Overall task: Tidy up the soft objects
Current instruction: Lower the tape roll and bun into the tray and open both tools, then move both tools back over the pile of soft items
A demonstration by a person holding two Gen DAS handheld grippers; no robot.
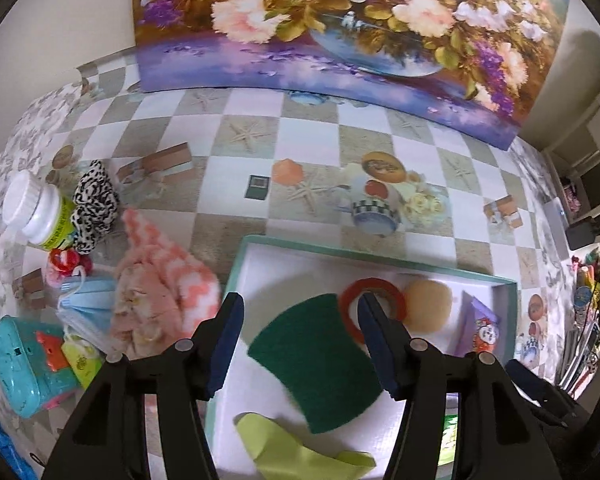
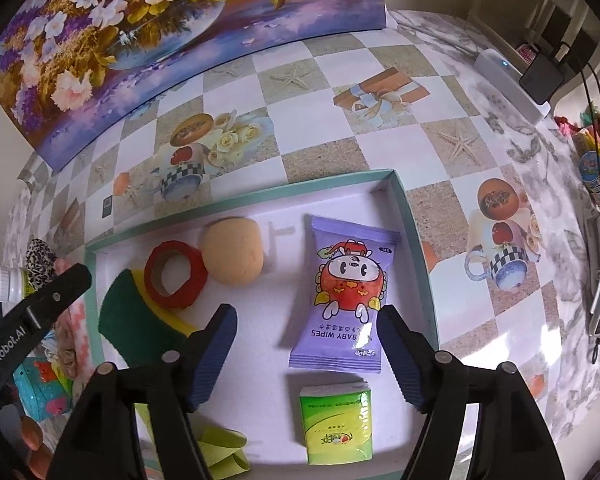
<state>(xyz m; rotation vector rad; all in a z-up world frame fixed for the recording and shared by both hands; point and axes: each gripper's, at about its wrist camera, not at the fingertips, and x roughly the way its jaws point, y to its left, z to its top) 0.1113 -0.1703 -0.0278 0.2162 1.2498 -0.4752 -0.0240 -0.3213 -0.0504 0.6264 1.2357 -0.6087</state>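
A teal-rimmed white tray (image 1: pixel 380 265) (image 2: pixel 260 196) holds a green scouring sponge (image 1: pixel 320 360) (image 2: pixel 132 320), a red tape ring (image 1: pixel 374 283) (image 2: pixel 180 298), a beige round puff (image 1: pixel 426 304) (image 2: pixel 234 252), a purple baby-wipes pack (image 2: pixel 348 296) (image 1: pixel 480 324), a green tissue pack (image 2: pixel 336 424) and a yellow-green cloth (image 1: pixel 292 452) (image 2: pixel 220 448). My left gripper (image 1: pixel 300 308) hangs open above the green sponge, its pads clear of it. My right gripper (image 2: pixel 306 320) stands open over the wipes pack, which lies flat on the tray floor.
Left of the tray lie a pink-and-white fluffy cloth (image 1: pixel 156 292), a blue face mask (image 1: pixel 84 300), a leopard-print scrunchie (image 1: pixel 94 204), a white-capped bottle (image 1: pixel 36 208) and a teal toy (image 1: pixel 24 360). A flower painting (image 1: pixel 340 40) leans at the table's back.
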